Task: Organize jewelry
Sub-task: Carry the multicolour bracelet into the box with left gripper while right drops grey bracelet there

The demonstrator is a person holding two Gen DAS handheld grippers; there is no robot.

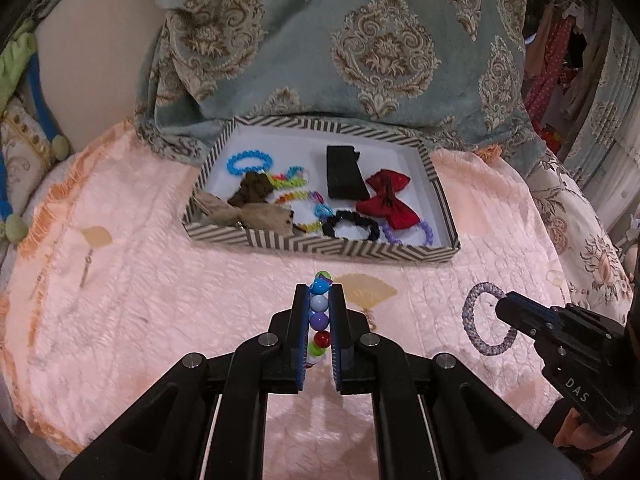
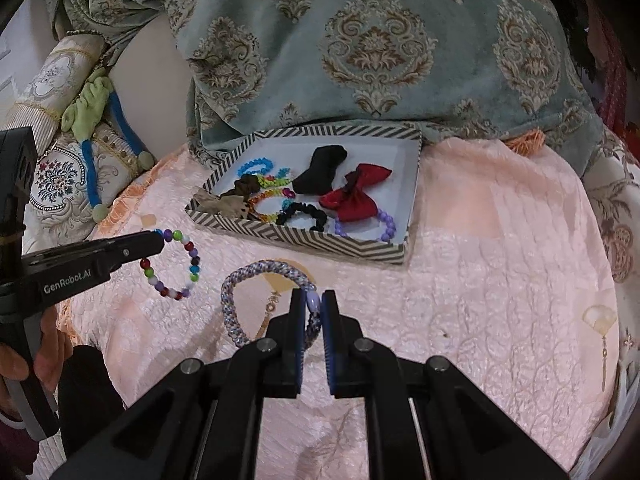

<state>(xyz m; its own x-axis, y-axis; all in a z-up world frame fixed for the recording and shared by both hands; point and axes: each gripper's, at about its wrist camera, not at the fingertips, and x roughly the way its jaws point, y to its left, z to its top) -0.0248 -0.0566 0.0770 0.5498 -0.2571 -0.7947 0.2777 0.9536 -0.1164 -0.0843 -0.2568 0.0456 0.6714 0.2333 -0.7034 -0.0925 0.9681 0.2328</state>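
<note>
My left gripper (image 1: 319,291) is shut on a multicoloured bead bracelet (image 1: 319,312), which hangs edge-on between the pads. In the right wrist view the same bead bracelet (image 2: 176,266) dangles as a ring from the left gripper (image 2: 158,240). My right gripper (image 2: 313,300) is shut on a lilac woven bracelet (image 2: 244,300) at its pale bead, and the loop hangs to the left. The left wrist view shows that woven bracelet (image 1: 478,320) held by the right gripper (image 1: 500,306). Both hang above the pink quilt, short of the striped tray (image 1: 320,245).
The striped tray (image 2: 360,250) holds several bracelets, a black scrunchie (image 1: 352,226), a red bow (image 1: 386,200), a black cloth piece (image 1: 344,178) and brown bows. A patterned teal cushion (image 1: 340,40) rises behind it. Pillows lie at the left, bedding at the right.
</note>
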